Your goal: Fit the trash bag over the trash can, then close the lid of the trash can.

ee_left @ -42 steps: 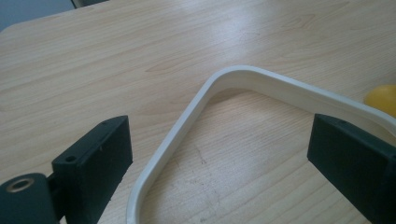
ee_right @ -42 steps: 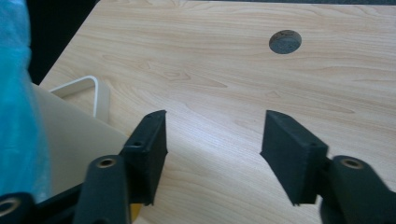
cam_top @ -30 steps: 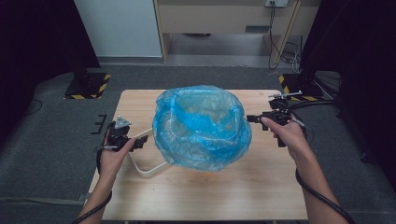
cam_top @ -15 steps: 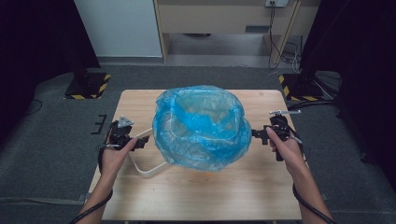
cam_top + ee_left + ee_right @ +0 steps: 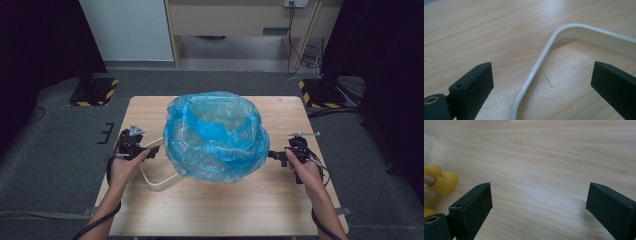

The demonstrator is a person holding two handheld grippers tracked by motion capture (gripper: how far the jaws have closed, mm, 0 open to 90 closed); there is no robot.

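Blue bag [image 5: 215,137] hides most of the white handle [image 5: 155,179]; left gripper [image 5: 152,149] and right gripper [image 5: 272,155] flank it, jaws apart, empty.

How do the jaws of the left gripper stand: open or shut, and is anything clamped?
Open. In the left gripper view the left gripper has its jaws wide apart over the white handle, which lies between them untouched.
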